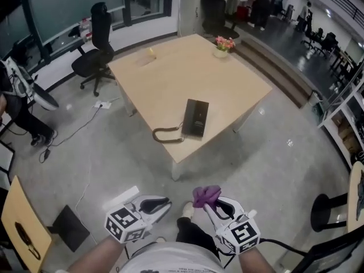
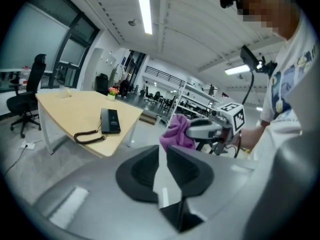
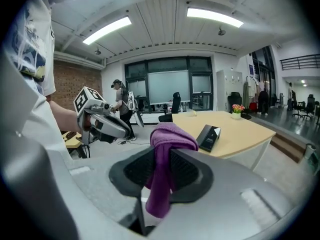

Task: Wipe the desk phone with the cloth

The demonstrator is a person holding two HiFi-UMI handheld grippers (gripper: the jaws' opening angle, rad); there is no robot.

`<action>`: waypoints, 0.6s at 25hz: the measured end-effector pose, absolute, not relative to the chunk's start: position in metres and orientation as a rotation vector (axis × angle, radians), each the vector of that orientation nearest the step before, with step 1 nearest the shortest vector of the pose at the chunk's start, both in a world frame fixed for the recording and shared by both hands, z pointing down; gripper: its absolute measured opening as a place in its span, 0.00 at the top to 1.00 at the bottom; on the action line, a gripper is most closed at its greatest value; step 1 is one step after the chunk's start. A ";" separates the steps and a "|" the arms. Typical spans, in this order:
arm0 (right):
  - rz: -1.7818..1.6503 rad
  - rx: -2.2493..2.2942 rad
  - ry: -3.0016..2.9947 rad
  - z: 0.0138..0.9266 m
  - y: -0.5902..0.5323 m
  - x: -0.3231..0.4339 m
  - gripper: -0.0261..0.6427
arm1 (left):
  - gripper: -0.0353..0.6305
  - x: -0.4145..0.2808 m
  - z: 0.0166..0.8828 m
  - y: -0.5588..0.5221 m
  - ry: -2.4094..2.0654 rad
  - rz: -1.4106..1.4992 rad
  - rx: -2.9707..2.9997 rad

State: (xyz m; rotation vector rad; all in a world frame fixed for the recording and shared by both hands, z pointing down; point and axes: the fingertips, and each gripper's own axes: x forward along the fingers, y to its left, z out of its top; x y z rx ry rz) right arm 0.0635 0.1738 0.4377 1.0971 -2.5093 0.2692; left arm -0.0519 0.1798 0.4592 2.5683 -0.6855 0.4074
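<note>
Gripping the purple cloth [image 3: 167, 136]: right gripper [image 3: 161, 160], jaws closed on it. The cloth is bunched above the jaw tips, and a tail hangs down between the jaws toward the camera.

Left gripper [image 2: 162, 156]: jaws slightly parted, a narrow slit only. Nothing is between them, and bare floor shows through the gap.

Both grippers are held side by side over the floor, off the counter and apart from each other. In the left gripper view the cloth bundle sits just ahead and to the right of the left jaws, not touching them.

Ahead of both jaws, well apart: a pale wooden counter [image 1: 170, 73]. The black desk phone [image 1: 196, 118] lies flat near the edge closest to the jaws. Its coiled cord [image 1: 168, 135] curls beside it, on the left jaws' side. The cloth is not on the phone.

Farther beyond the jaws, at the counter's far corner: a small flower pot [image 1: 222, 45]. Past the counter, off to the left of the jaws: a black office chair [image 1: 96, 38] on the floor.
</note>
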 end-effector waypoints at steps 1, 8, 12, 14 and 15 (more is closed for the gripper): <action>0.269 1.090 -2.517 0.435 0.159 0.067 0.83 | 0.86 -0.046 0.457 0.166 -0.684 0.418 2.570; 0.279 1.031 -2.550 0.431 0.073 0.085 0.83 | 0.81 -0.034 0.465 0.069 -0.717 0.412 2.471; 0.320 1.049 -2.529 0.439 0.039 0.091 0.83 | 0.77 -0.035 0.478 0.017 -0.697 0.432 2.422; 0.353 1.060 -2.512 0.443 0.026 0.089 0.83 | 0.76 -0.039 0.488 -0.007 -0.681 0.431 2.387; 0.366 1.070 -2.503 0.443 0.021 0.087 0.83 | 0.75 -0.041 0.494 -0.019 -0.667 0.440 2.375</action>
